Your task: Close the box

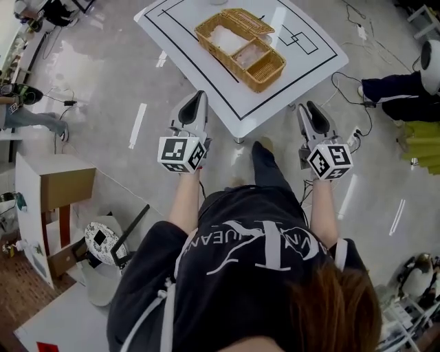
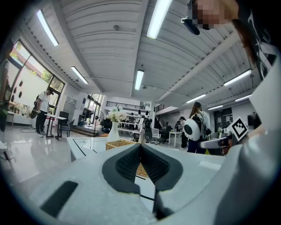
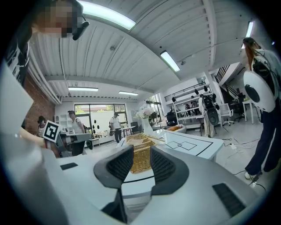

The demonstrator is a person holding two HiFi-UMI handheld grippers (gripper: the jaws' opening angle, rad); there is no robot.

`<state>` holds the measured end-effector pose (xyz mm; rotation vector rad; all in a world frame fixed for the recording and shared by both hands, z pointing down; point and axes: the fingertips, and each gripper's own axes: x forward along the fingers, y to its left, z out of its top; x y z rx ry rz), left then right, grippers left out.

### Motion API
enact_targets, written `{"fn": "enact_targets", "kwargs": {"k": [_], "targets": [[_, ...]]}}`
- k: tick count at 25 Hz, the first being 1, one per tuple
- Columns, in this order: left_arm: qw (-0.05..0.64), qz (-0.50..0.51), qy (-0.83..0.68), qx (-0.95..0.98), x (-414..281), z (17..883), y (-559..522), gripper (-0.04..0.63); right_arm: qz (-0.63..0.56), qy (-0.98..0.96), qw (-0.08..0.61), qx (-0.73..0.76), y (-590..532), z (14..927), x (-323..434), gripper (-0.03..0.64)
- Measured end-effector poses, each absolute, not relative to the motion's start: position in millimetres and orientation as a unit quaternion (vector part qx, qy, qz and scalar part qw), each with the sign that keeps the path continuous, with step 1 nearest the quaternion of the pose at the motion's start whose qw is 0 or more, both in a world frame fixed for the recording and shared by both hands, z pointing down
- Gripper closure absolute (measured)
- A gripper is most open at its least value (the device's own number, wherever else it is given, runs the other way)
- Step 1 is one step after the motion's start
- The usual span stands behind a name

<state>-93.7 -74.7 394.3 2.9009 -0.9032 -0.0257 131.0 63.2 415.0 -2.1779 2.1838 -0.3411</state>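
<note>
I see the wicker box [image 1: 242, 49] standing open on the white desk [image 1: 268, 96], its lid [image 1: 246, 20] tipped back. My left hand-held gripper [image 1: 199, 97] has its jaws together on nothing. My right hand-held gripper [image 1: 307, 108] has its jaws apart and empty, the box framed beyond the gap. Both hang by the desk's near corner, with only bare desk top between them and the box. A vase of white flowers [image 2: 114, 128] stands behind it. On the floor, a cardboard box [image 1: 65, 189] sits at left and another person's legs [image 1: 392, 89] are at right.
</note>
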Motion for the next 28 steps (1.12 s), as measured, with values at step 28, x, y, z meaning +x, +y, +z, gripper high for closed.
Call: {"fn": "enact_targets", "kwargs": {"k": [28], "targets": [[0.08,0.018,-0.444,0.892,-8.8,418.0,-185.6,0.592,-0.134,0.802,-0.125,-0.569,-141.4,460.7,242.8,0.508]]}}
